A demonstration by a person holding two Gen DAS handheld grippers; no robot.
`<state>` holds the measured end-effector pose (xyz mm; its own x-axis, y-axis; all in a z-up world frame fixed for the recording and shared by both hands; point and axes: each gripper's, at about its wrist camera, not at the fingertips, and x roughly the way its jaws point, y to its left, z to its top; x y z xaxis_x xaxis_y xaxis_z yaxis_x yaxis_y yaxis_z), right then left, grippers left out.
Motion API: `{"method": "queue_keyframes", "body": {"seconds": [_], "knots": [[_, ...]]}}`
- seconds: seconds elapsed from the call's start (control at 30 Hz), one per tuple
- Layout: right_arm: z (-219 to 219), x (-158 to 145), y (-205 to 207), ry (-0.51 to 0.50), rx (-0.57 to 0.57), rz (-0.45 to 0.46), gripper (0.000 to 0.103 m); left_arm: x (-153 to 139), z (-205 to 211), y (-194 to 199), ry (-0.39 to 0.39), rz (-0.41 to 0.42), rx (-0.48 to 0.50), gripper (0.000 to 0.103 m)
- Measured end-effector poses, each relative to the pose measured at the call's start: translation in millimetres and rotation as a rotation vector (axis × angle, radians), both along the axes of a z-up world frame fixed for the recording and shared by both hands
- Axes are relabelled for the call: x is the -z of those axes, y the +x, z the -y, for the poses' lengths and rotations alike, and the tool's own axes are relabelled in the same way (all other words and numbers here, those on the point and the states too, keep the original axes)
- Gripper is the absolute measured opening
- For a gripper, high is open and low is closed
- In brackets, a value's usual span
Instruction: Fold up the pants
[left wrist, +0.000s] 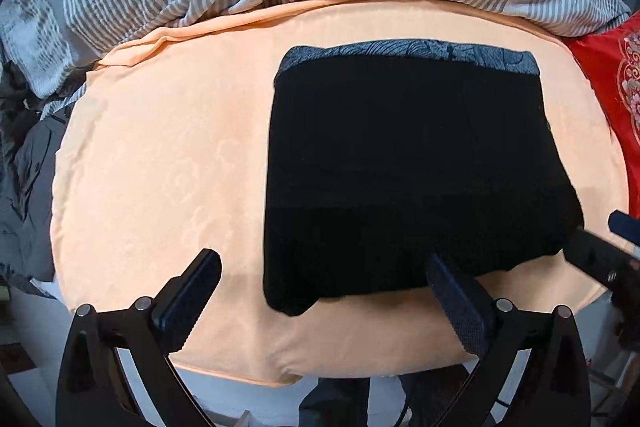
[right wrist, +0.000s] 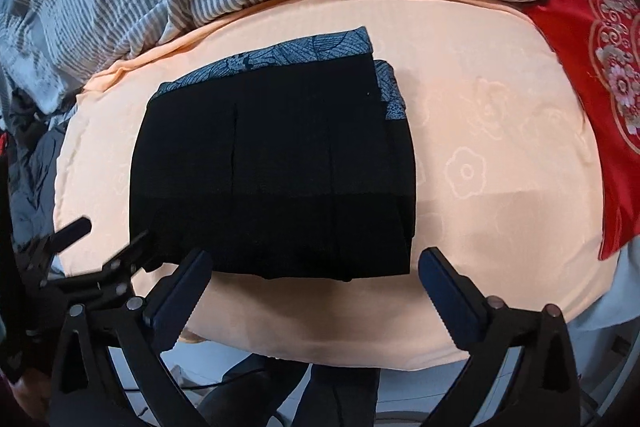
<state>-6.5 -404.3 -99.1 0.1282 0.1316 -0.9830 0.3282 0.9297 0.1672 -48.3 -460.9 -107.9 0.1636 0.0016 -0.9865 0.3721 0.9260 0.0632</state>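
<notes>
Left tongs (left wrist: pixel 324 279) wide apart, empty, right tongs (right wrist: pixel 316 273) likewise, above folded pants (left wrist: pixel 408 171)

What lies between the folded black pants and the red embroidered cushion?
Only bare peach sheet separates the folded black pants from the red embroidered cushion, shown best in the right wrist view.
</notes>
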Motion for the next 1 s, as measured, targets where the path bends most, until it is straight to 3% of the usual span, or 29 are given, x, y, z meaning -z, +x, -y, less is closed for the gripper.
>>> {"method": "queue_keyframes", "body": {"seconds": [1.0], "knots": [[-16, 8, 9, -0.057, -0.024, -0.051, 0.103, 5, -2, 3, 0.015, -0.028, 0.006, 0.103]]}}
